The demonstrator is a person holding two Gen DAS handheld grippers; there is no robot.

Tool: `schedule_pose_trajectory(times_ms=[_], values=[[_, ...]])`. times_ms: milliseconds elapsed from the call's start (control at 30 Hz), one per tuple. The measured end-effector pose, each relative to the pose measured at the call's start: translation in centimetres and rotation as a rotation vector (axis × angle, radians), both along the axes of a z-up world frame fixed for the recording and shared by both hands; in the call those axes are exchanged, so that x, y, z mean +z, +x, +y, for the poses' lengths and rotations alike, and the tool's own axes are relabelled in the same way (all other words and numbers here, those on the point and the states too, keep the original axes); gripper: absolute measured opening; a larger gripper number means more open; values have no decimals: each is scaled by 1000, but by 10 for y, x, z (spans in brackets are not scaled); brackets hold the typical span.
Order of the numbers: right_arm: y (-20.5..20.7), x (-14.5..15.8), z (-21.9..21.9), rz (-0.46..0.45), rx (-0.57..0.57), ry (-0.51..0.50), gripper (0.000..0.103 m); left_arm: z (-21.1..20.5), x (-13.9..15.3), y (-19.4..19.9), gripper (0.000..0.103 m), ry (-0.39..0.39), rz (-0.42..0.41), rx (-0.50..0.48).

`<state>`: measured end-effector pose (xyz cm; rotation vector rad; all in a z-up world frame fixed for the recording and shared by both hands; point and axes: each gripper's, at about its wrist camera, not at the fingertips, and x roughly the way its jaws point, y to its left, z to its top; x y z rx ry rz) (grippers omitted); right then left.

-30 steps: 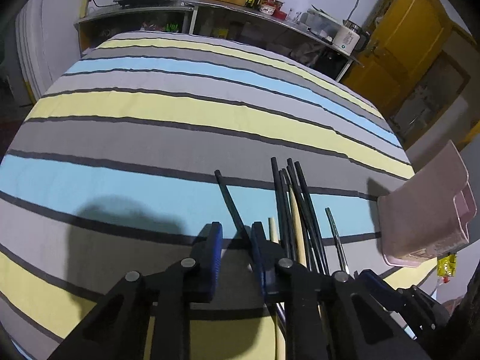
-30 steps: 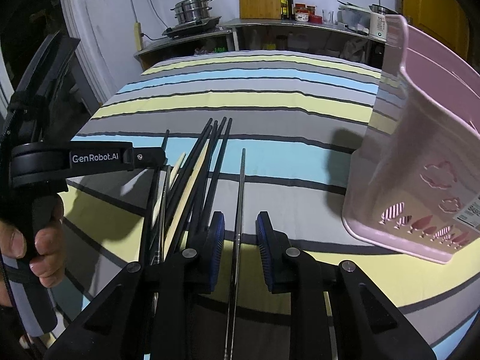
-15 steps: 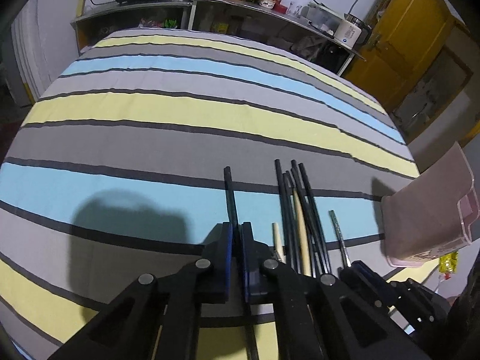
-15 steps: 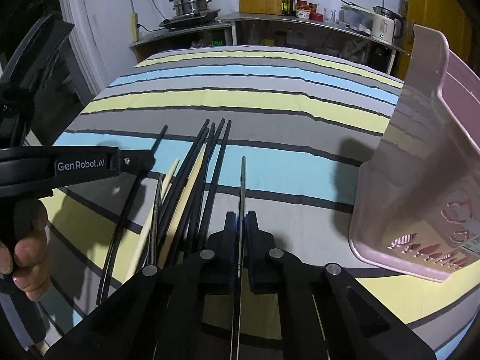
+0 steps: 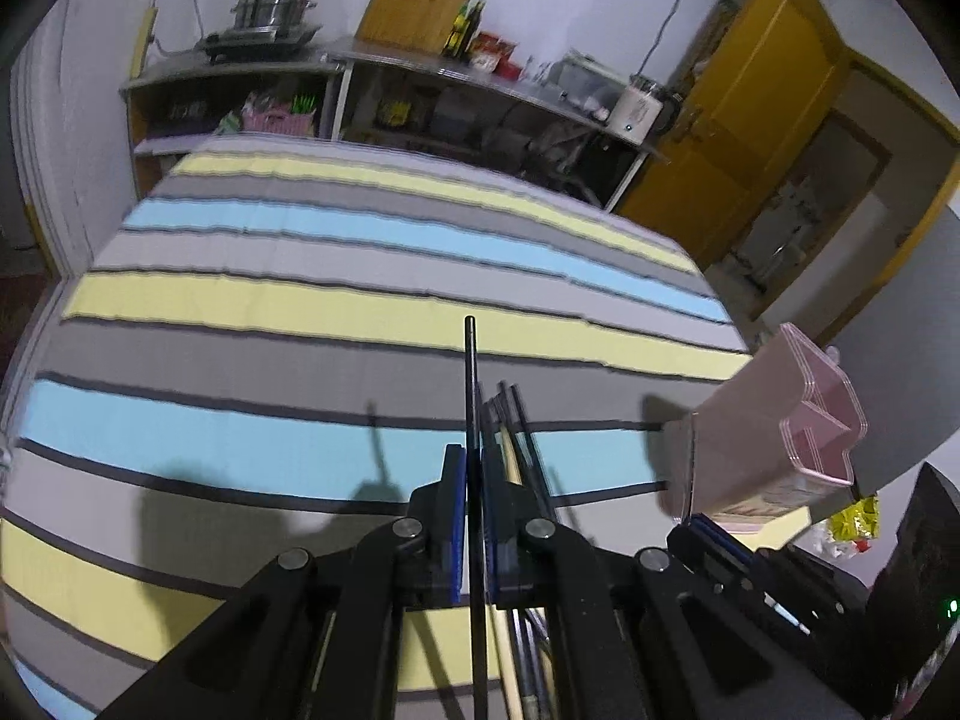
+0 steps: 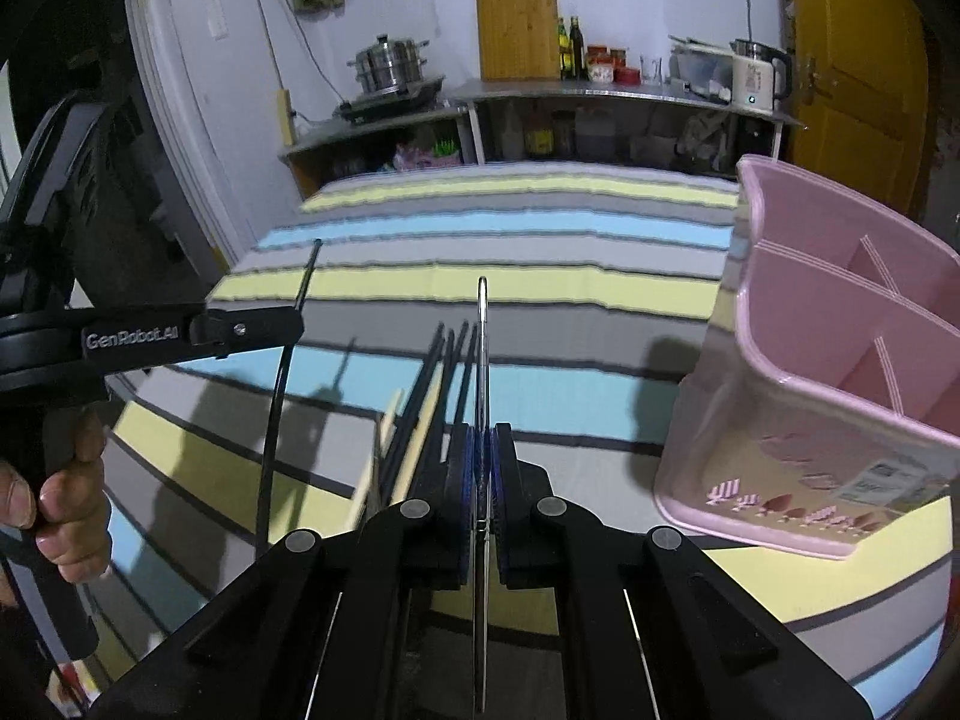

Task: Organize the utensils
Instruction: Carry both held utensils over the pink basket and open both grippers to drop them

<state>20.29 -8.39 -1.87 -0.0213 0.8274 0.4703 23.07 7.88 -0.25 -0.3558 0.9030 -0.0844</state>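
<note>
My left gripper (image 5: 473, 462) is shut on a black chopstick (image 5: 471, 384) and holds it above the striped cloth; it also shows in the right wrist view (image 6: 282, 384). My right gripper (image 6: 481, 444) is shut on a silver metal chopstick (image 6: 481, 330), lifted off the cloth. Several black and wooden chopsticks (image 6: 429, 396) lie on the cloth between the grippers, and show in the left wrist view (image 5: 510, 426). A pink divided utensil holder (image 6: 840, 360) stands to the right, also in the left wrist view (image 5: 774, 432).
The striped cloth (image 5: 300, 300) covers the table. Shelves with a steel pot (image 6: 390, 63), a cutting board, bottles and a kettle (image 6: 756, 78) stand behind it. A yellow door (image 5: 750, 138) is at the far right.
Both grippers closed on their chopsticks and lifted them off the cloth. The views have risen and tilted up, and the pink holder now shows its open top.
</note>
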Motion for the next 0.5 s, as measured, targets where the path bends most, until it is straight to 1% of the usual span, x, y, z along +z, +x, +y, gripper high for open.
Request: schedule_pose_trajectory(times_ms=[267,500], values=[[-21,36,-17,-61,-19,47,6,-7,53,-34,4,14,-95,-48],[-33,58,-31,-103,-39,79,6,-17,88,-58,4,33,-151,-86]])
